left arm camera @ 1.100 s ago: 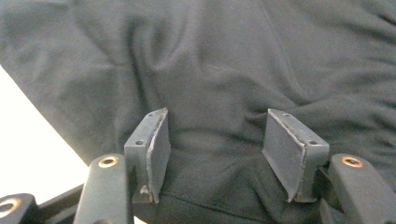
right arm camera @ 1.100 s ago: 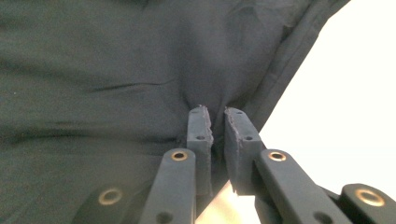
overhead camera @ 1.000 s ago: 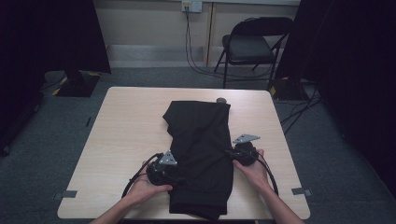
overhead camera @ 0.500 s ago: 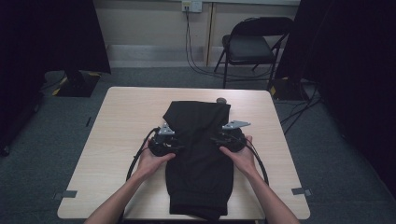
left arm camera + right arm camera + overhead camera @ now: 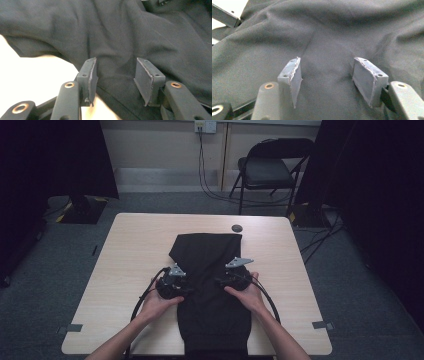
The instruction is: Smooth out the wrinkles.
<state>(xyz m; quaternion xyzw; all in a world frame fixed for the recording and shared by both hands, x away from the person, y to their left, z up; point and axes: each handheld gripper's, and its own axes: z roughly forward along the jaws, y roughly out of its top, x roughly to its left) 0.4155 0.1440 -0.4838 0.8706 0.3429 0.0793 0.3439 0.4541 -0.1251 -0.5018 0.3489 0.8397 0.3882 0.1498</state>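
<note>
A black folded garment (image 5: 210,285) lies lengthwise down the middle of the light wooden table (image 5: 130,250). My left gripper (image 5: 181,290) rests at the garment's left edge, my right gripper (image 5: 222,281) on its right half, both at mid-length and facing each other. In the left gripper view the left gripper (image 5: 115,75) stands open, with the black cloth (image 5: 120,45) bunched between and beyond its pads. The right gripper (image 5: 325,80) is open too, its pads pressed down onto the dark cloth (image 5: 329,35).
A small dark round object (image 5: 237,228) sits on the table just beyond the garment's far edge. A black folding chair (image 5: 270,170) stands behind the table. Cables (image 5: 145,300) loop from the grippers over the table's near half.
Both grippers pushed forward along the garment, then drew back toward me a little. The far end of the garment now lies flatter and squarer.
</note>
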